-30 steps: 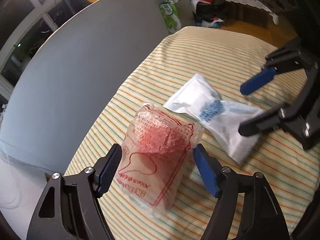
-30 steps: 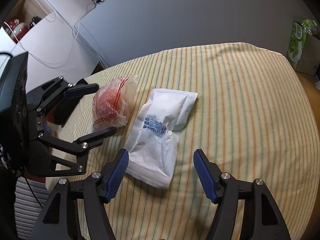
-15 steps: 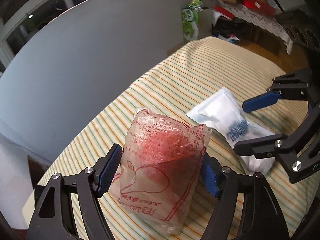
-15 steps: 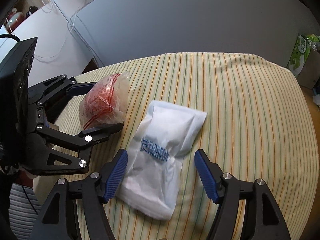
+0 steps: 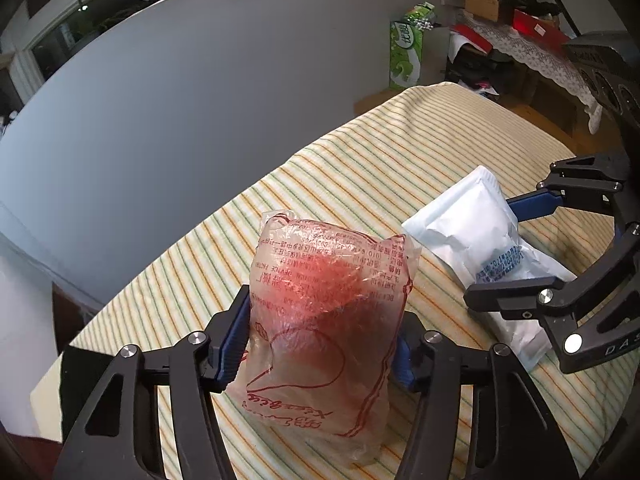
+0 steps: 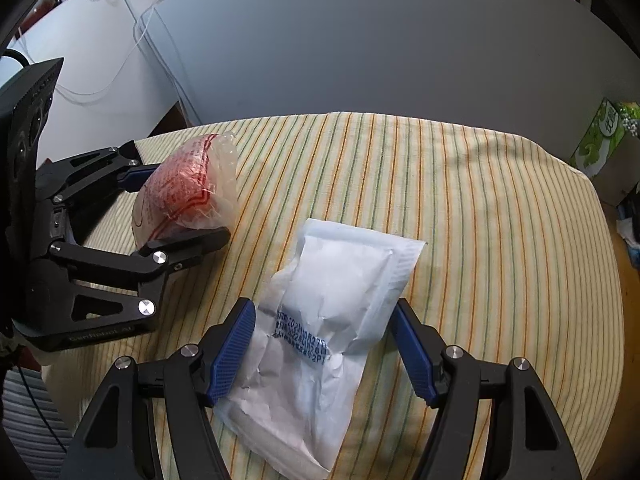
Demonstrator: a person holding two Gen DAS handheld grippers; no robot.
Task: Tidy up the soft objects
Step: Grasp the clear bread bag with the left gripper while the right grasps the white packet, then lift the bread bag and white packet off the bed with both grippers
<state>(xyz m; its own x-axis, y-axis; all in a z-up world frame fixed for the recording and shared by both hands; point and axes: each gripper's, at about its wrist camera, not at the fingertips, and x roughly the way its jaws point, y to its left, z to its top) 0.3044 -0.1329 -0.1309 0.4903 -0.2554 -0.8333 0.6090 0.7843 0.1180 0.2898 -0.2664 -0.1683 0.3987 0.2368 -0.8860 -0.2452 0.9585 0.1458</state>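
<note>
A clear plastic bag with red print [image 5: 320, 300] holds something red and stands on the striped cloth. My left gripper [image 5: 322, 320] is closing on it, and both blue pads press into its sides. The right wrist view shows the same bag [image 6: 188, 184] between the left gripper's [image 6: 188, 204] black fingers. A white sealed pouch with blue print [image 6: 340, 272] lies flat to the right of the bag. My right gripper [image 6: 323, 308] straddles its middle, open, one pad on each side. The left wrist view shows that pouch [image 5: 460, 232] between the right gripper's [image 5: 492, 250] fingers.
The striped tablecloth [image 6: 480, 200] covers a rounded table, and its edge lies close to the left of the bag. A grey board [image 5: 160, 100] stands behind the table. A green carton [image 5: 406, 52] and household clutter sit beyond the far right corner.
The left jaws have narrowed onto the bag's sides and the left wrist has rolled. The right gripper has slid forward so the white pouch lies deeper between its pads.
</note>
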